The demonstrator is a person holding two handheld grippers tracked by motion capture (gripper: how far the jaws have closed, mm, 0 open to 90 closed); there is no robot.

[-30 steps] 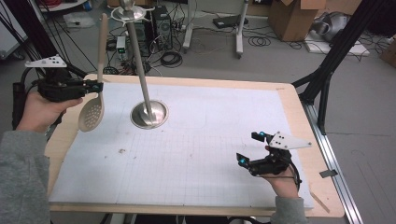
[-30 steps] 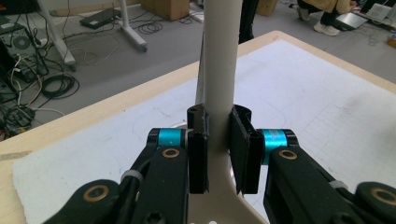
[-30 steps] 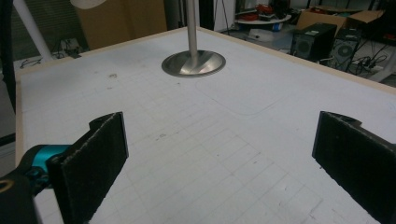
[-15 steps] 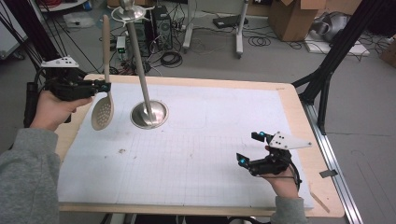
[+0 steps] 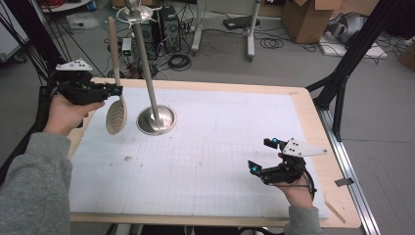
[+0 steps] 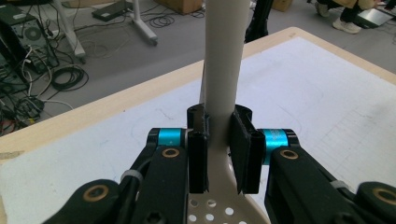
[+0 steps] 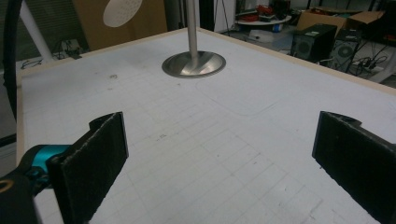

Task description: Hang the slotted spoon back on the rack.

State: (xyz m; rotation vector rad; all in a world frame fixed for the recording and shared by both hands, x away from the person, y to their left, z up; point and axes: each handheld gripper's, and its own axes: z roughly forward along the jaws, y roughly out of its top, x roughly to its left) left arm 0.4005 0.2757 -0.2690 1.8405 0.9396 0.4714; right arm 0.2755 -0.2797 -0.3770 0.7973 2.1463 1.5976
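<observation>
While the beige slotted spoon (image 5: 116,113) hangs upright in the air above the left edge of the worktop (image 5: 220,147), with its perforated bowl down and its long handle up, the left gripper (image 5: 113,90) is clamped on the handle just above the bowl. The spoon is just beside the metal stand (image 5: 155,117), apart from its pole. The right gripper (image 5: 264,154) rests low near the right front corner, jaws wide apart, holding nothing.
</observation>
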